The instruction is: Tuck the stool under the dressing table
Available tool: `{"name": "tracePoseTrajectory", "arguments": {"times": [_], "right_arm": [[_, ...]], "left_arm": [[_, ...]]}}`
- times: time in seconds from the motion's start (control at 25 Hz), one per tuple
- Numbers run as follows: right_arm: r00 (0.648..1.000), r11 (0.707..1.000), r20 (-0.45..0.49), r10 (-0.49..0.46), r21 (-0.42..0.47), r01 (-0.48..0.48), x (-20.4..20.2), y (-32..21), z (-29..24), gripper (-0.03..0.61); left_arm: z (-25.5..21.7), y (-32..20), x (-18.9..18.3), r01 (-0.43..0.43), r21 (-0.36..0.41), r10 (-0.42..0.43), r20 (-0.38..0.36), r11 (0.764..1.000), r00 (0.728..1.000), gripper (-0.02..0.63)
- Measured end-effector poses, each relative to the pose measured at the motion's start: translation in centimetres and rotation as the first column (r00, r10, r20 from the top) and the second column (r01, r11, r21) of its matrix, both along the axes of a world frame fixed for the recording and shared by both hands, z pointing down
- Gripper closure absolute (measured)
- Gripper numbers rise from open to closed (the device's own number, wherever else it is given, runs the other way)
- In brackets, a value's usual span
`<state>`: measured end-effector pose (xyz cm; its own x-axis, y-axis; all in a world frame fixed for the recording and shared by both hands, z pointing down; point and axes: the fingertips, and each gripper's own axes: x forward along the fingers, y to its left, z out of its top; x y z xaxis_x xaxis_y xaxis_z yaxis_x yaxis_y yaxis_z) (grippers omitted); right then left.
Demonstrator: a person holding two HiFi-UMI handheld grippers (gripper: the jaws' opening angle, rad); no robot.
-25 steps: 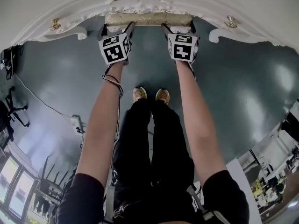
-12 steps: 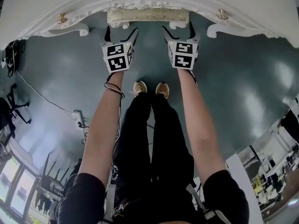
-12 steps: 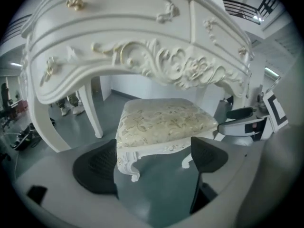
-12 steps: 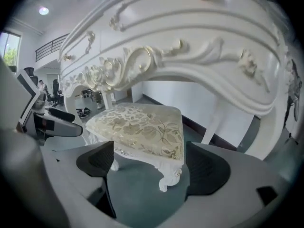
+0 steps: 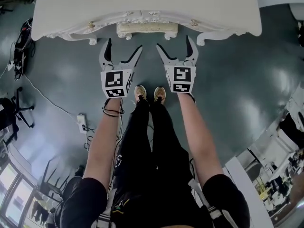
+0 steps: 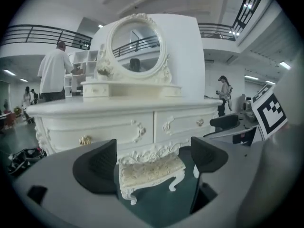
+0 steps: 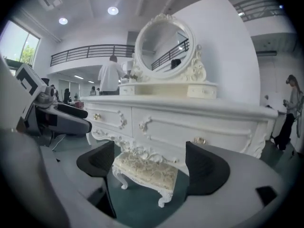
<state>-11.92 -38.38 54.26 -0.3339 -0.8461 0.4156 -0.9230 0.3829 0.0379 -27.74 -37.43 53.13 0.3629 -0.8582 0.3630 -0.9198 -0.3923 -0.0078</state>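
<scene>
A white stool (image 5: 147, 30) with carved legs and a cream patterned cushion is seen at twelve o'clock, partly under the dressing table (image 5: 142, 4). The left gripper (image 5: 124, 45) and right gripper (image 5: 174, 42) are held with jaws spread, empty.

left gripper (image 5: 125, 43): risen, back from stool (image 5: 147, 30) | right gripper (image 5: 174, 41): likewise

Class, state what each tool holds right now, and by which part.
Nothing is held. The left tool and right tool both stand open in the air, clear of the stool, which sits partly under the dressing table.
</scene>
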Motion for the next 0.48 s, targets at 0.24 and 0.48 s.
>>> {"name": "tracePoseTrajectory", "arguments": {"times": [0.24, 0.48], "right_arm": [[0.998, 0.989, 0.01, -0.058, 0.134, 0.056, -0.9, 1.1, -15.7, 0.103], [0.996, 0.961, 0.031, -0.08, 0.269, 0.069, -0.4, 3.7, -30.4, 0.112]], "left_arm": [[-15.4, 1.3, 1.1, -0.068, 0.116, 0.074, -0.048, 0.991, 0.996, 0.114], [-28.7, 4.4, 2.0, -0.118, 0.217, 0.134, -0.06, 0.969, 0.989, 0.114]]}}
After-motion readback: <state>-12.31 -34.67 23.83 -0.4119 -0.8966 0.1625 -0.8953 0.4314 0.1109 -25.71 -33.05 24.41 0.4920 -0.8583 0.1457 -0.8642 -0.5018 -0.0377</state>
